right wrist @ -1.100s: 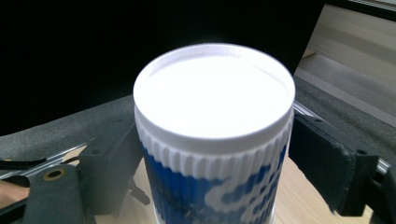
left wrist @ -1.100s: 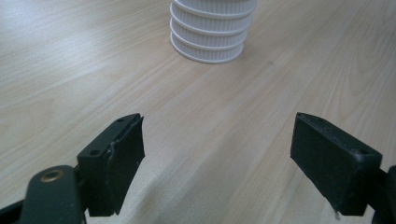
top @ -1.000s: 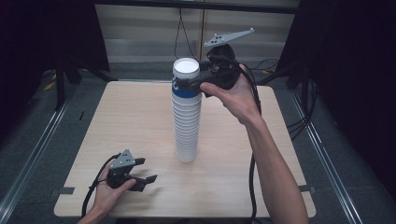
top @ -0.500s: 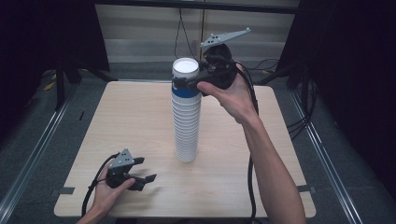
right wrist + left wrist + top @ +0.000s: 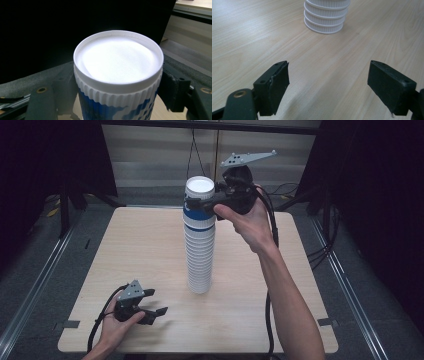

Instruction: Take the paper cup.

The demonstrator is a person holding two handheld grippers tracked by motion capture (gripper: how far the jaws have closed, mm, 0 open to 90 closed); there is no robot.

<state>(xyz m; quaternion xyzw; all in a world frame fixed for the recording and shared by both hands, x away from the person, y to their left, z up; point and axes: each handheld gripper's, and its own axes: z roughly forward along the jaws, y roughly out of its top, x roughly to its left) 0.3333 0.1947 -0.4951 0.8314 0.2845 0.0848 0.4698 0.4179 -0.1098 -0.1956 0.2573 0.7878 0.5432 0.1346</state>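
A tall stack of upturned white ribbed cups [image 5: 199,255] stands at the middle of the wooden table [image 5: 135,245]. Its top cup [image 5: 199,190] has a blue band. My right gripper [image 5: 205,207], held level from the right, is shut on this top cup [image 5: 117,60]; its jaws have just been closing with the cup between them, and the black pads [image 5: 175,90] press on its sides. My left gripper [image 5: 156,305] rests on the table at the front left, open with nothing in it [image 5: 328,85], pointing toward the stack's base [image 5: 325,15].
Black cables trail from both grippers; the right one hangs down past the table's right side [image 5: 272,235]. Metal rails [image 5: 40,280] run along the floor on both sides of the table. Bare wood lies all around the stack.
The right gripper's jaws have drawn in around the top cup and now grip it. Neither hand has shifted its place. The left gripper has stayed open.
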